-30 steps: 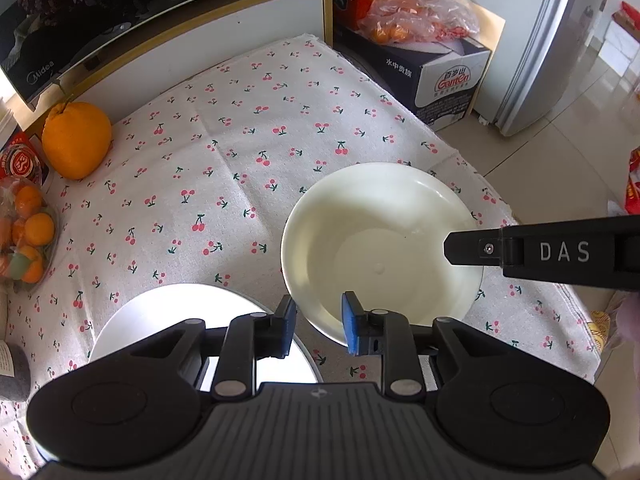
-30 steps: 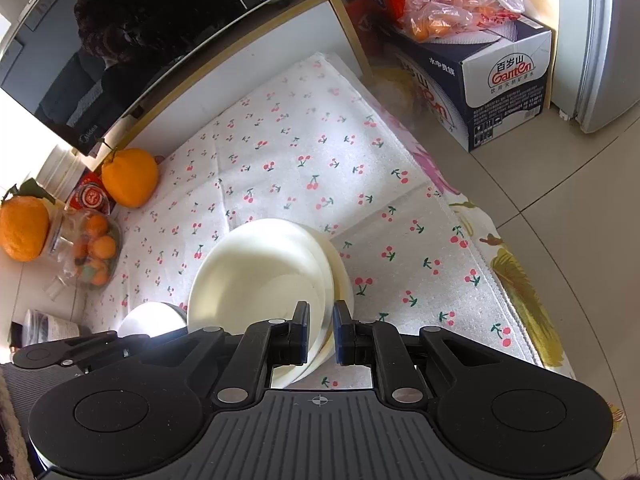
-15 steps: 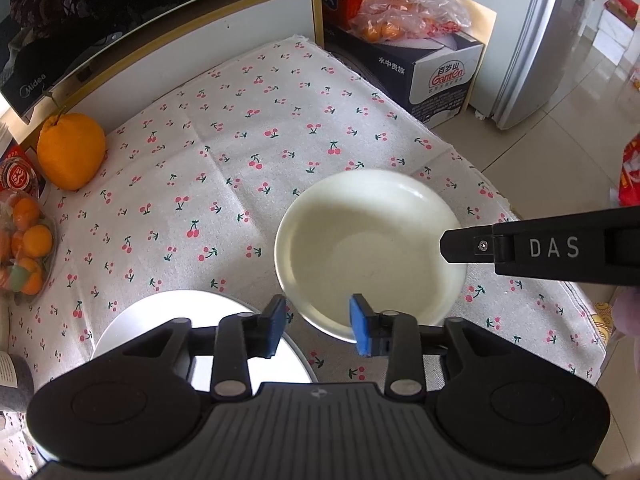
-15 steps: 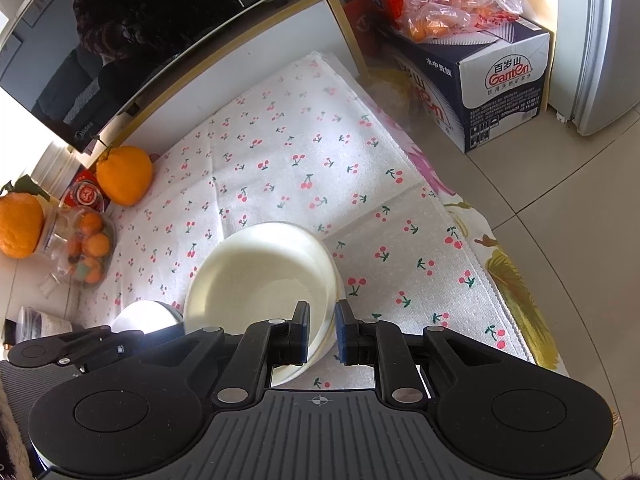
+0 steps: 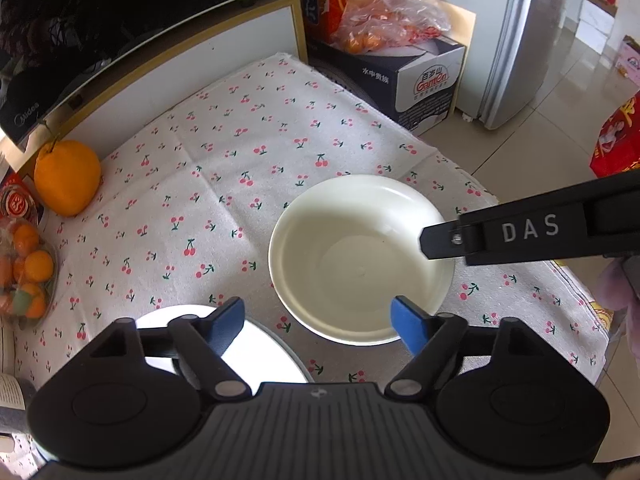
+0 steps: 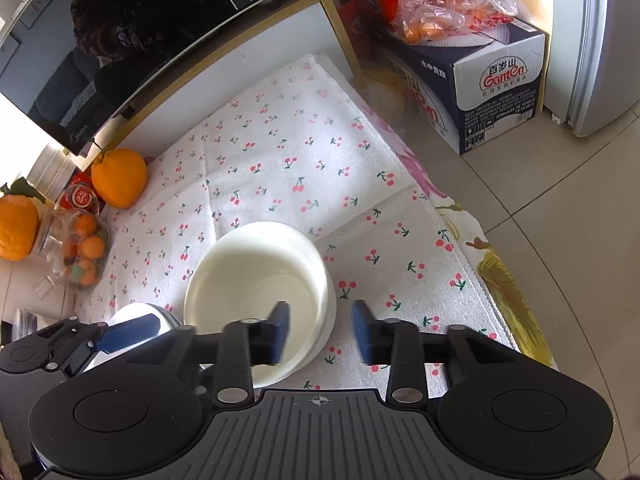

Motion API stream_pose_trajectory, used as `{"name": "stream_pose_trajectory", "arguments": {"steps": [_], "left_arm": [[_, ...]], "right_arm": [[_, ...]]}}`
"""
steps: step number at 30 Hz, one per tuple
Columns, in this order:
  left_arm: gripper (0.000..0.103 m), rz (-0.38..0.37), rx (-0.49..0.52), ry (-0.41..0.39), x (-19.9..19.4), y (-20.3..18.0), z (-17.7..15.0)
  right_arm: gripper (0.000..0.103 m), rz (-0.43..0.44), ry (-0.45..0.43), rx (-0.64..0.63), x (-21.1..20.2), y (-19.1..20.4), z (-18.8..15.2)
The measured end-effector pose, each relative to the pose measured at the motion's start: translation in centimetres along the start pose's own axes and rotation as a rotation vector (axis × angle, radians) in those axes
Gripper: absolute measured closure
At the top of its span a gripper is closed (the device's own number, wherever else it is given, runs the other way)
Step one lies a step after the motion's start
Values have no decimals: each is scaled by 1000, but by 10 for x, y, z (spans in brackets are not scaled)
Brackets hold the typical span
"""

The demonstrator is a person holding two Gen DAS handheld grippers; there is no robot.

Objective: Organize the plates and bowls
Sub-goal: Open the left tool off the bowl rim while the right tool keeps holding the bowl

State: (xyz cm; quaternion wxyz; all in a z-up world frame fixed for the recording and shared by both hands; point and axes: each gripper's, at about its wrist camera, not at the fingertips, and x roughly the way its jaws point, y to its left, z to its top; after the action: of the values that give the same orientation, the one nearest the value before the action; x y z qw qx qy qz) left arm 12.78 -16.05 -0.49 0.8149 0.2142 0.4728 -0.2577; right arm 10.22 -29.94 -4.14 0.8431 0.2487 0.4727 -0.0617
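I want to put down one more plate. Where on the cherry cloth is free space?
Free: the wide middle and back of the cherry cloth, between the big orange and the cream plate. Crowded: the near edge, where the white dish sits beside that plate.

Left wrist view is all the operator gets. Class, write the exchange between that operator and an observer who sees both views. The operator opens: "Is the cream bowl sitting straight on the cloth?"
Observer: It seems not. In the right wrist view the bowl shows a second rim under its right side, so it looks stacked on another dish.
Operator: I see only one finger over it. Is it gripped?
Observer: No. The right hand-held gripper is open. Its jaws have just been opening, with the bowl's near rim between them, unpressed.
Operator: Any fruit I miss?
Observer: A second orange sits left of the one you see.
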Motion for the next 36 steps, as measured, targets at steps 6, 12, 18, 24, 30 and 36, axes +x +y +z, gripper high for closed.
{"name": "stream_pose_trajectory", "arguments": {"steps": [6,12,18,24,30,36], "left_arm": [[13,0,34,-29,-3,-5,-3],[9,-17,59,-83,-7,-7,-6],[7,-36,106,-154,-12,-12,-11],[3,-12,213,-259,-19,-12,-24],[2,-71,257,-282,-14,-3,-35],[2,-210,302,-243,-2,1,-34]], "right_arm": [[44,1,-25,-29,-3,-1,0],[35,3,-59,-59,-7,-3,-1],[32,5,-95,-91,-10,-3,-3],[28,15,-163,-138,-17,-6,-4],[18,16,-235,-217,-23,-12,-7],[16,50,-262,-250,-22,-18,-11]]}}
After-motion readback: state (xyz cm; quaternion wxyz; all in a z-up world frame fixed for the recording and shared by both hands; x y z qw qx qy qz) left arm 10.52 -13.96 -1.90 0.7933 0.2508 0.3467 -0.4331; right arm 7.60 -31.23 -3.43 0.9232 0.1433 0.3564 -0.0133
